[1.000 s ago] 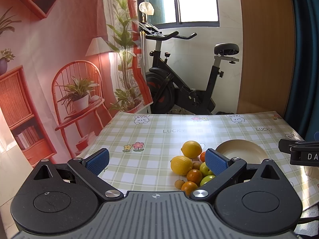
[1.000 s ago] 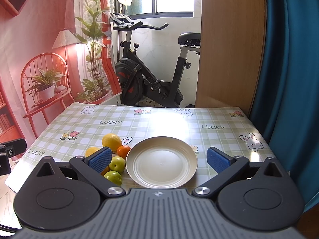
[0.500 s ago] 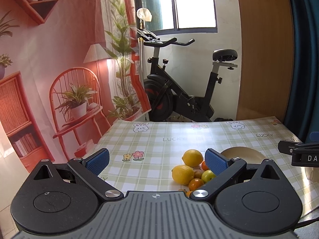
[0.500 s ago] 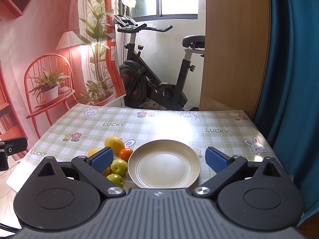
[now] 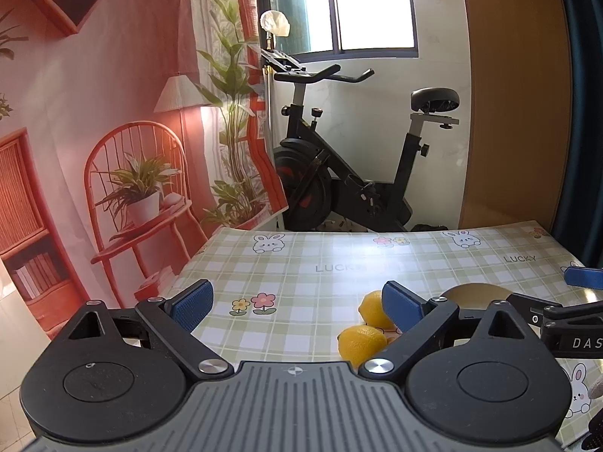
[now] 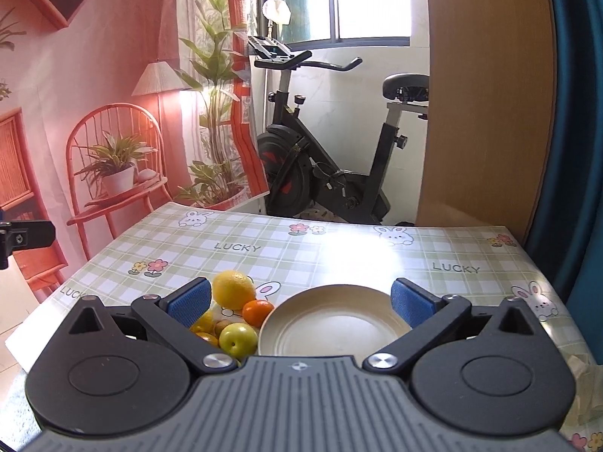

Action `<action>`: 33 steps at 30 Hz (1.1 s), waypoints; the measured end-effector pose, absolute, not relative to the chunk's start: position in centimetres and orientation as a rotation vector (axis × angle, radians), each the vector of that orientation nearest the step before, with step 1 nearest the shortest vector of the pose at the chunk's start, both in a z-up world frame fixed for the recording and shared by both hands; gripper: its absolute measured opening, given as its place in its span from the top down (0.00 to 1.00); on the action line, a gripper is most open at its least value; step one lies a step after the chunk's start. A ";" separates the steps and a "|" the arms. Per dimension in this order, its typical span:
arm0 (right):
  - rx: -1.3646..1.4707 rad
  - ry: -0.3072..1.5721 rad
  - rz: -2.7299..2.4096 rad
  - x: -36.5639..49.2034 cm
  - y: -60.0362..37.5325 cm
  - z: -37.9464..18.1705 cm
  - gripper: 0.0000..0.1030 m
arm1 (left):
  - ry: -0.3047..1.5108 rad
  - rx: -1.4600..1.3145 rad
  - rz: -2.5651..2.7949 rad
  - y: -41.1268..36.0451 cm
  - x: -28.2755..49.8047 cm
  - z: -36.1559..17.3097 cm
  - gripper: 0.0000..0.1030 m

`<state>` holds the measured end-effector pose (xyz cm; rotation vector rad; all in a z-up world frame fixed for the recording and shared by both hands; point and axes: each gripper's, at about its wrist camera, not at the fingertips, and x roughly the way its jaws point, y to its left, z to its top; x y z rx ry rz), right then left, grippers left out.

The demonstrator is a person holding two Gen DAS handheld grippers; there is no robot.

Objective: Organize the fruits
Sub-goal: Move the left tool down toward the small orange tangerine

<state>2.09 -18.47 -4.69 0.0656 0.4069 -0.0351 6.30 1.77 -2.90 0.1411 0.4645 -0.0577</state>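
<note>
— Left gripper?
— Tilted gently downward, jaws wide apart but closing a little; blue pads at roughly nine and three o'clock of the gap, nothing pressed between them.
— Right gripper?
— Also spread wide, pads clear of any contact. Seen from the left wrist camera too, at three o'clock: a black finger with a blue tip, reaching in from the edge.
— Any hand showing?
— Only a gloved bit at four o'clock in the left wrist view; too cropped to tell which hand.
</note>
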 end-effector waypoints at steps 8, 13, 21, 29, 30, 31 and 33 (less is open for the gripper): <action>0.079 0.455 0.061 5.2 -17.8 -7.1 0.00 | 0.500 0.140 -0.100 1.7 8.1 -5.1 0.07; 0.099 0.540 0.119 6.9 -17.9 -8.6 0.00 | 0.530 0.147 -0.136 1.3 8.9 -6.2 0.12; 0.043 0.574 0.118 6.7 -18.1 -9.9 0.02 | 0.573 0.091 -0.212 1.0 10.0 -7.2 0.13; -0.017 0.596 0.153 6.2 -17.5 -11.0 0.04 | 0.574 0.051 -0.307 -0.1 9.5 -7.3 0.17; -0.021 0.605 0.160 6.1 -17.4 -11.3 0.04 | 0.578 0.069 -0.309 -0.4 9.4 -7.6 0.18; -0.028 0.614 0.169 6.0 -17.3 -11.6 0.04 | 0.585 0.079 -0.309 -0.6 9.2 -7.9 0.20; -0.043 0.628 0.183 5.9 -17.1 -11.9 0.05 | 0.607 0.080 -0.305 -0.6 9.1 -8.4 0.20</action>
